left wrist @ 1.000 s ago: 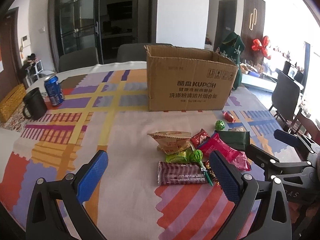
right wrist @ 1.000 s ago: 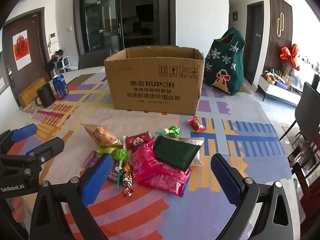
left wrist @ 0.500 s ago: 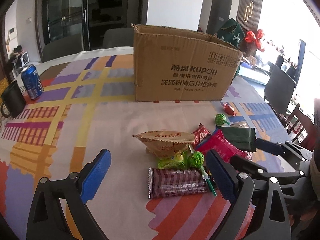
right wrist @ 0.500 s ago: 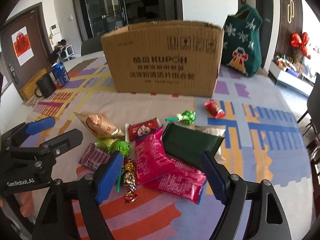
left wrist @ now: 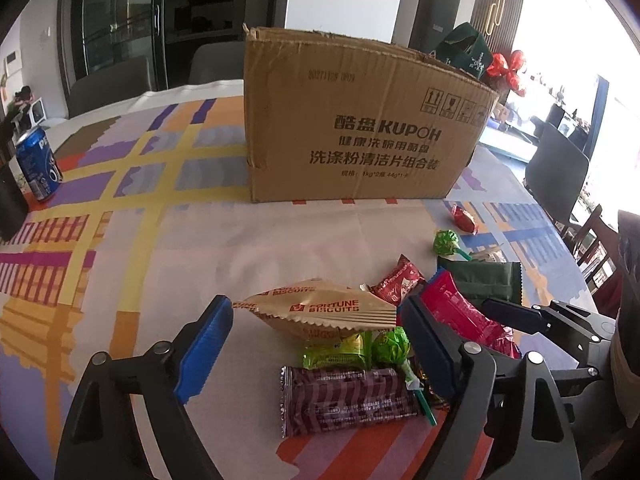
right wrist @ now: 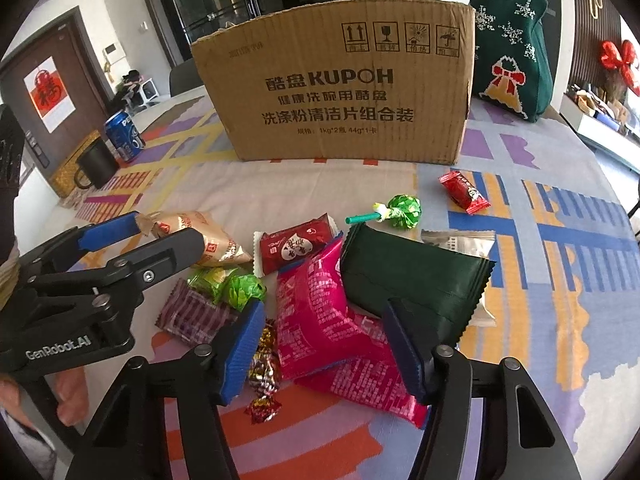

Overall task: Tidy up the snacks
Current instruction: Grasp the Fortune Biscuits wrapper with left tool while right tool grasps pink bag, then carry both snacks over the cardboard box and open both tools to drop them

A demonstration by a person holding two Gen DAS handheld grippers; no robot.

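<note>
A pile of snacks lies on the patterned tablecloth (left wrist: pixel 132 240) in front of an open cardboard box (left wrist: pixel 356 132). My left gripper (left wrist: pixel 316 344) is open, its fingers on either side of a tan Fortune Biscuits packet (left wrist: pixel 320 310), above a purple striped bar (left wrist: pixel 348 400) and green candies (left wrist: pixel 384 344). My right gripper (right wrist: pixel 324 348) is open, straddling a pink packet (right wrist: pixel 316 312) beside a dark green packet (right wrist: pixel 412 276). The box (right wrist: pixel 340 92), a green lollipop (right wrist: pixel 400 210) and a red candy (right wrist: pixel 464 192) lie beyond.
A blue Pepsi can (left wrist: pixel 38 168) and a black mug (right wrist: pixel 96 168) stand at the table's left. A green Christmas bag (right wrist: pixel 512 40) stands right of the box. Dark chairs (left wrist: pixel 556 176) stand around the table. Small foil sweets (right wrist: pixel 264 368) lie by my right gripper's left finger.
Both grippers have moved forward and down onto the snack pile. The left now brackets the biscuit packet, the right the pink packet. Both stay open.
</note>
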